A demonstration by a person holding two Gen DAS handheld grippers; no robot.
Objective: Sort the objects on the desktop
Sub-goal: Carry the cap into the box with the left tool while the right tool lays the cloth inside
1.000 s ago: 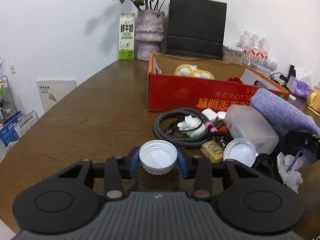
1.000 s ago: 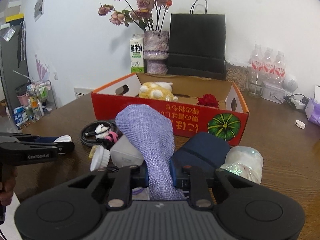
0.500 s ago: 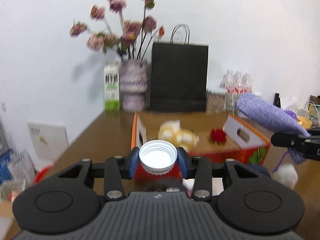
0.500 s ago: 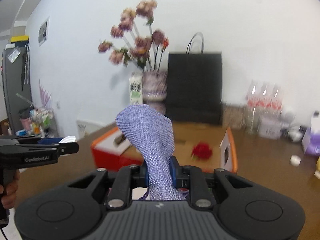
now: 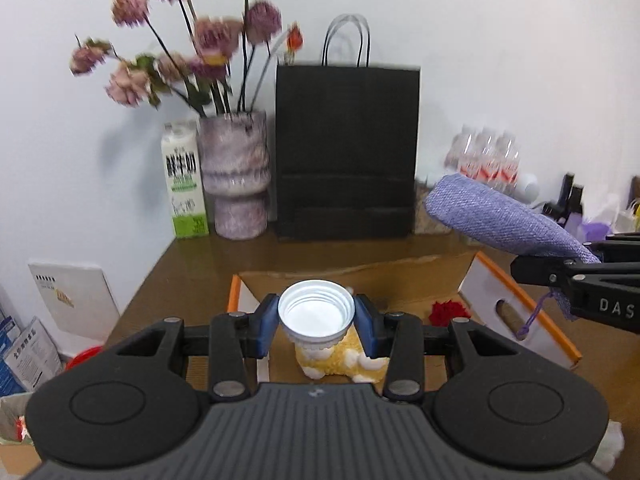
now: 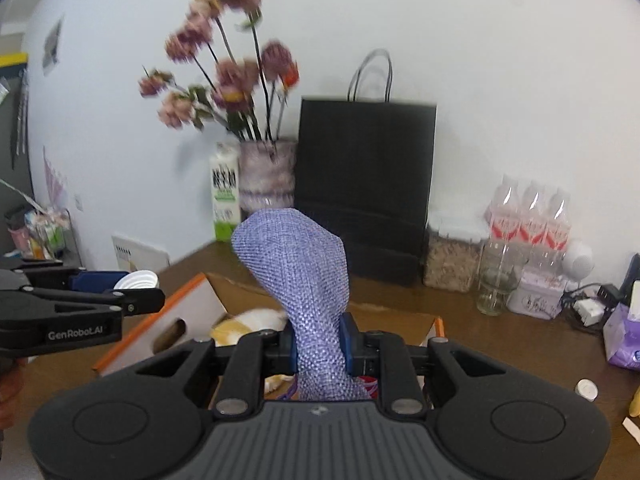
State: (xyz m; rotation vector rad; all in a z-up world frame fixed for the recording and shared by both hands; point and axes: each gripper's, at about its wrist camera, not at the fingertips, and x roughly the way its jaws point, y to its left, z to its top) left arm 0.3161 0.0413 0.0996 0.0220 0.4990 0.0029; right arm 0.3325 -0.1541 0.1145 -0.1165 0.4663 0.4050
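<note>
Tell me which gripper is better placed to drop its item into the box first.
Probably left. The left gripper holds the white cap right above the open box, over the plush toy. The right gripper holds its purple pouch nearer the box's edge.

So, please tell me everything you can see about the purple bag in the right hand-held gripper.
The purple bag is a small pouch of coarse woven lilac cloth, apparently soft, since it bulges at the top and narrows where it is pinched. The right hand-held gripper clamps its lower part between the blue pads. It stands upright, leaning left, held in the air above the orange cardboard box. A thin purple drawstring hangs from its lower end. Nothing else touches it.
</note>
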